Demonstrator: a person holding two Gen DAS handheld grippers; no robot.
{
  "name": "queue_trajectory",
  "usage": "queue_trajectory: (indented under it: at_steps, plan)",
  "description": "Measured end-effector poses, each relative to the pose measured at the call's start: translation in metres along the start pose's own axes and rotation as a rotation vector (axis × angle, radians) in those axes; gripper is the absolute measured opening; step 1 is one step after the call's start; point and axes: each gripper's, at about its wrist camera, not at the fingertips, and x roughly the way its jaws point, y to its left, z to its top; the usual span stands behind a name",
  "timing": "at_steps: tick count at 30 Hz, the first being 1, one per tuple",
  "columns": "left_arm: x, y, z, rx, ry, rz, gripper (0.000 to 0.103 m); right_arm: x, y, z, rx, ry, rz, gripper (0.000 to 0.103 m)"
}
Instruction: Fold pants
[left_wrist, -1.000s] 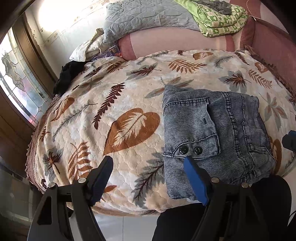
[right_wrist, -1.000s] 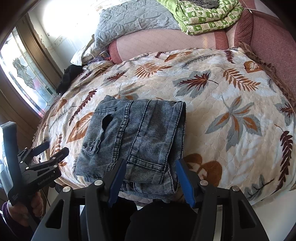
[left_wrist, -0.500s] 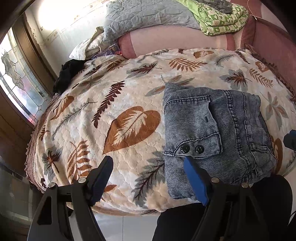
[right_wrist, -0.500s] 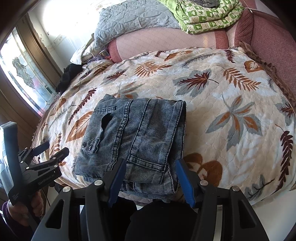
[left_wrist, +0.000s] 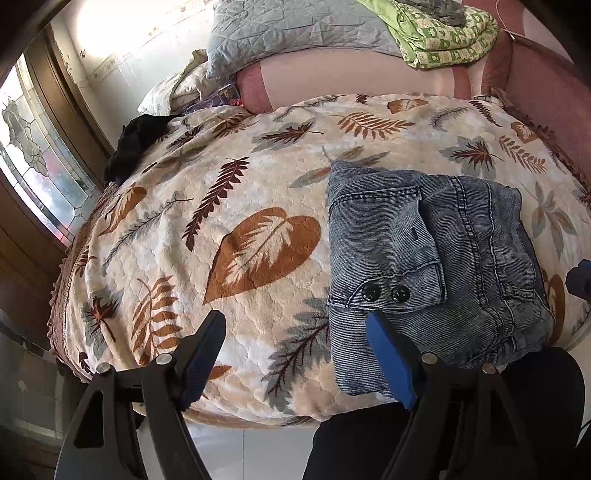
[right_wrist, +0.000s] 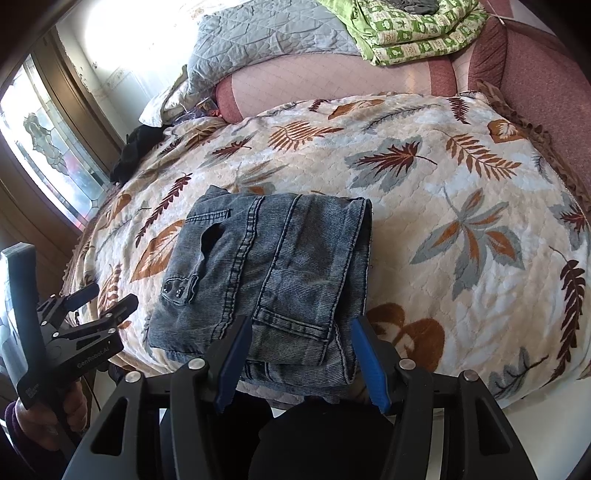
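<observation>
A bed (right_wrist: 461, 184) in a leaf-print blanket carries one folded pair of jeans (right_wrist: 266, 273) at its near edge (two black buttons showing). My left hand-held gripper (left_wrist: 295, 354) and right hand-held gripper (right_wrist: 301, 358) both hang released, jaws spread, touching nothing.

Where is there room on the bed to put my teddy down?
Bare leaf blanket lies right of the folded jeans, up to the pink cushion. More lies left of the jeans, toward the window. It is crowded at the back: grey quilt, green quilt, black cloth.
</observation>
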Motion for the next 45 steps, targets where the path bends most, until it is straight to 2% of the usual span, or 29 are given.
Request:
queue_trajectory:
  at_steps: [45]
  plan:
    - [0.017, 0.009, 0.000, -0.027, 0.031, -0.010, 0.079, 0.017, 0.009, 0.006, -0.018, 0.040, -0.010, 0.060]
